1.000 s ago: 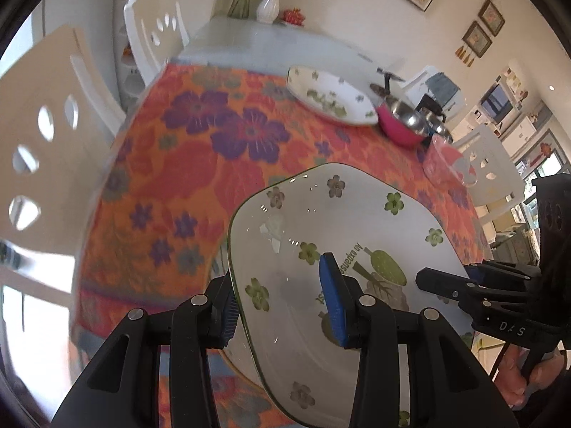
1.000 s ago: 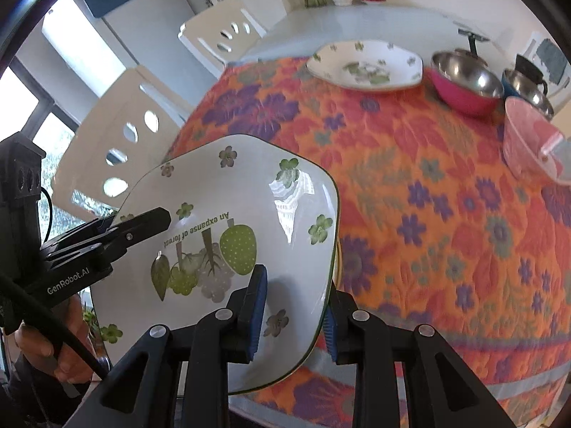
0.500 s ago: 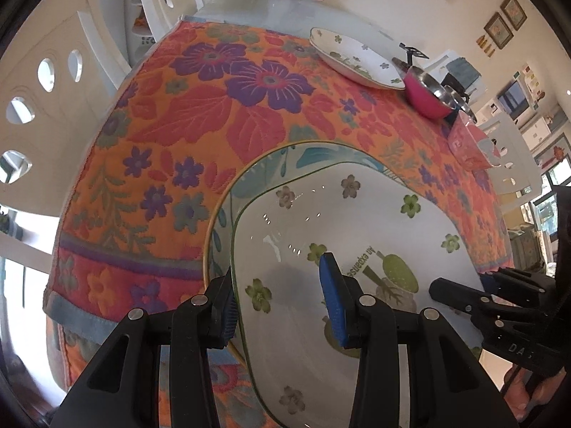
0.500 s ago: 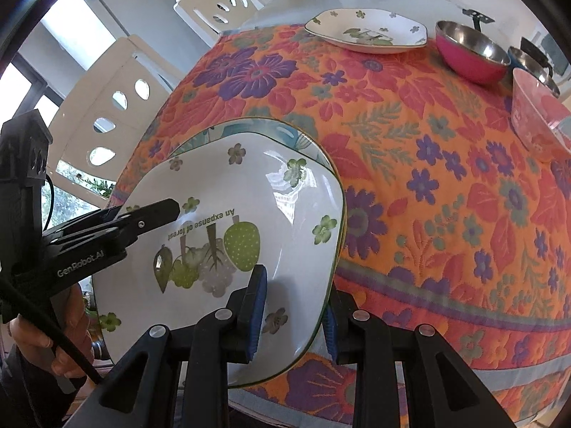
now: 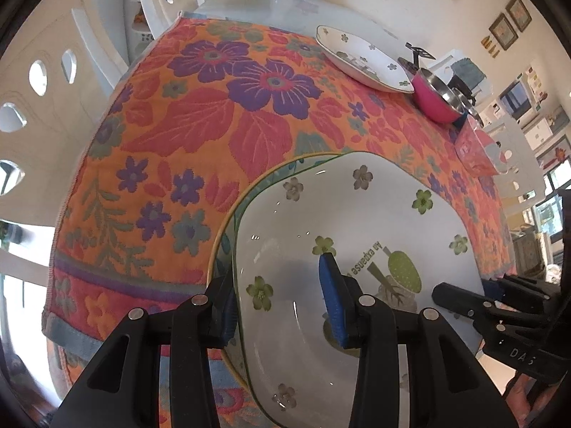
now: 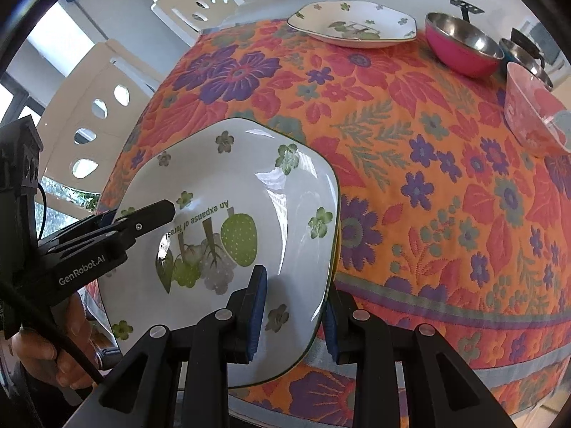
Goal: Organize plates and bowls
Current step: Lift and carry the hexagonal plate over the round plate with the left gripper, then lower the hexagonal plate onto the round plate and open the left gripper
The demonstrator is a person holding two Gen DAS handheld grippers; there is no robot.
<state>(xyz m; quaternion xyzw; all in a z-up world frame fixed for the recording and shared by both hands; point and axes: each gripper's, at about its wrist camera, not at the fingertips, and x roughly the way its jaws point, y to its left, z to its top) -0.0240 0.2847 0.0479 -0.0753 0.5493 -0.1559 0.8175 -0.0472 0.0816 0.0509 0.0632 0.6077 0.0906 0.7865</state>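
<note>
**Both grippers clamp one square plate low over a plate on the worktop**

At the left of the scene, white chairs (image 6: 89,132) stand beside the worktop (image 5: 285,3), most of which lies under an orange cloth (image 5: 200,135) patterned with purple flowers. The left gripper (image 5: 278,299) grasps the white plate (image 5: 339,214) by its left rim, one blue pad under the edge and the other pressed on the inner face. The plate is printed with green flowers, vegetables and a line of text. Beneath it the yellow-edged rim of a second plate (image 5: 223,224) shows on the cloth near the worktop's front edge; whether the two touch cannot be told. The right gripper (image 6: 294,315) is clenched on the same plate's opposite rim, its pads on either side of the edge. In the right wrist view a hand (image 6: 53,349) grips the left tool's handle. Farther back and to the right sit a matching flowered plate (image 6: 353,25), then a pink bowl with a steel inside (image 6: 464,46), a second steel bowl (image 6: 524,55) just behind it, and a pale pink bowl (image 6: 535,114) nearest the right edge.
</note>
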